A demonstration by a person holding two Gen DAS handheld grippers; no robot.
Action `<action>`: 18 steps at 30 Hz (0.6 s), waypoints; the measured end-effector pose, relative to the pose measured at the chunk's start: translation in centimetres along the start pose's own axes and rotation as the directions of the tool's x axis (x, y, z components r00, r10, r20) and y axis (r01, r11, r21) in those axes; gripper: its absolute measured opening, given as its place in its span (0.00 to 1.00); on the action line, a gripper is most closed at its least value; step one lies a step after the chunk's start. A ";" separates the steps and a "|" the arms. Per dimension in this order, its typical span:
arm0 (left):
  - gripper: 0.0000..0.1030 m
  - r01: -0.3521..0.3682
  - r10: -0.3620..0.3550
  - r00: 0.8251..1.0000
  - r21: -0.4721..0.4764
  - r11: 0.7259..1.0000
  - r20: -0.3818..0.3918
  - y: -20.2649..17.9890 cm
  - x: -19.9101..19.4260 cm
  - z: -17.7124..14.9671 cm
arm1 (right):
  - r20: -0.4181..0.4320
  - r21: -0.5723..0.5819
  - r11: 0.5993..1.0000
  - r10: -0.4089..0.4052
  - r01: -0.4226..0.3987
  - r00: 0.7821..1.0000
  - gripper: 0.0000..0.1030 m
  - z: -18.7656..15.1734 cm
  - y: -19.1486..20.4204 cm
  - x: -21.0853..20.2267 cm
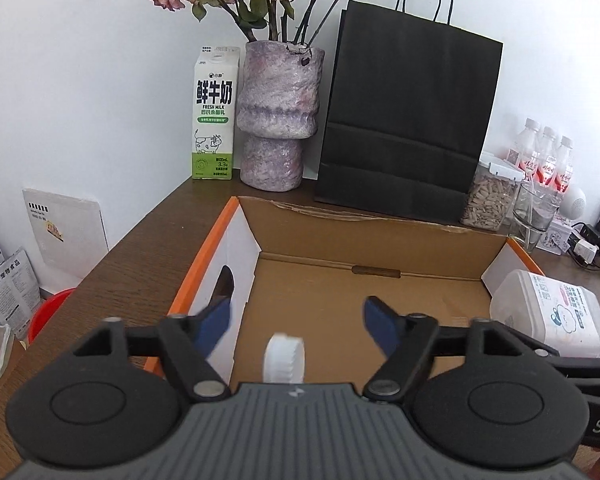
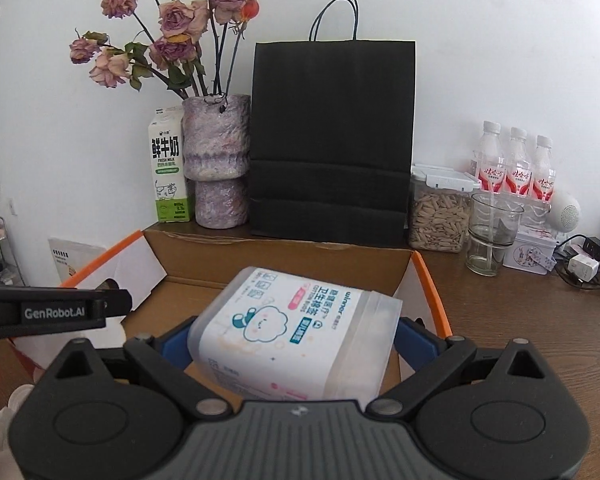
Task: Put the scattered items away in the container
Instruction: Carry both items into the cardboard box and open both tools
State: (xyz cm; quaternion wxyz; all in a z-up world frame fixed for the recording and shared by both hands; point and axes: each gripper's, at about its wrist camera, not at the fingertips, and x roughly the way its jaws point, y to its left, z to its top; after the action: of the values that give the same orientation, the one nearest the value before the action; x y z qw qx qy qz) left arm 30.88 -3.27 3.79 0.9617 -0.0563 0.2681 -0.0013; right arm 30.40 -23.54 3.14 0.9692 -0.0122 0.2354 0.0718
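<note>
An open cardboard box [image 1: 372, 240] with orange edges stands on the brown table; it also shows in the right wrist view [image 2: 280, 252]. My left gripper [image 1: 298, 316] is open above the box's near side, with a white ribbed bottle cap [image 1: 284, 358] just below between its jaws, not gripped. My right gripper [image 2: 296, 340] is shut on a translucent cotton-swab box [image 2: 296, 332] with a white label, held over the cardboard box. That swab box appears at the right in the left wrist view [image 1: 552, 312].
Along the wall stand a milk carton [image 1: 214, 116], a purple vase [image 1: 278, 120] of dried roses, a black paper bag [image 1: 408, 120], a seed jar [image 2: 440, 216], a glass [image 2: 492, 236] and three bottles [image 2: 516, 168]. Chargers and cables [image 2: 580, 268] lie at the right.
</note>
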 end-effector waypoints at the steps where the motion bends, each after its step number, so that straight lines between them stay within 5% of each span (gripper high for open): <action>1: 1.00 0.005 -0.005 1.000 -0.002 1.000 0.019 0.0 -0.3 0.1 | -0.008 -0.001 1.000 -0.003 0.003 1.000 0.97 0.0 0.0 0.0; 10: 1.00 -0.025 0.026 0.999 -0.012 1.000 0.048 0.0 -1.2 0.4 | -0.018 -0.012 0.999 -0.034 0.034 0.999 1.00 0.5 -0.1 -0.8; 18: 1.00 0.040 -0.038 0.998 -0.032 0.999 0.044 0.2 -1.7 0.4 | -0.010 -0.036 0.999 -0.040 0.040 0.999 1.00 0.7 0.3 -1.3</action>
State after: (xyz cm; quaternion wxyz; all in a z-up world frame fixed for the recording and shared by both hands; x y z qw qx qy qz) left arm 29.62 -2.96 4.97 0.9660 -0.0775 0.2461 -0.0144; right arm 29.55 -23.42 4.31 0.9687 -0.0348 0.2391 0.0564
